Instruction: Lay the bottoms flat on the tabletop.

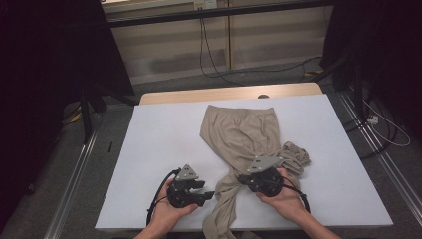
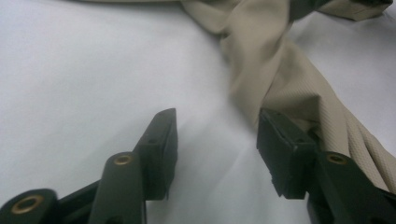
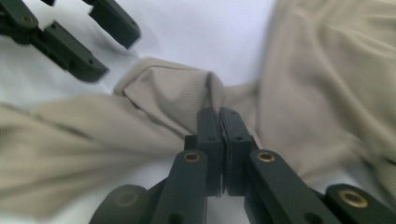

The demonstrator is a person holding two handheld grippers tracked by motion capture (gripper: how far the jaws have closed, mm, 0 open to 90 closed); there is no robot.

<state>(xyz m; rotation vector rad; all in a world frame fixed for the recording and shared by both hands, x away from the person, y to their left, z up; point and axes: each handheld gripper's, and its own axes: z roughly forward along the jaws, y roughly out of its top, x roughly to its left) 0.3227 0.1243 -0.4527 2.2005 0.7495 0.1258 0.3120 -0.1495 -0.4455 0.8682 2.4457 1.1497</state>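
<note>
High view: twisted beige trousers (image 1: 239, 144) separate left gripper (image 1: 208, 194) and right gripper (image 1: 241, 178).

the white table (image 1: 159, 134) lies bare and open to the left of the beige trousers (image 1: 239, 132). the twisted leg crosses the near middle, just beside the left gripper (image 2: 217, 140), its jaws apart.

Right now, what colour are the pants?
Plain beige pants, no pattern; the high view shows them best.
</note>
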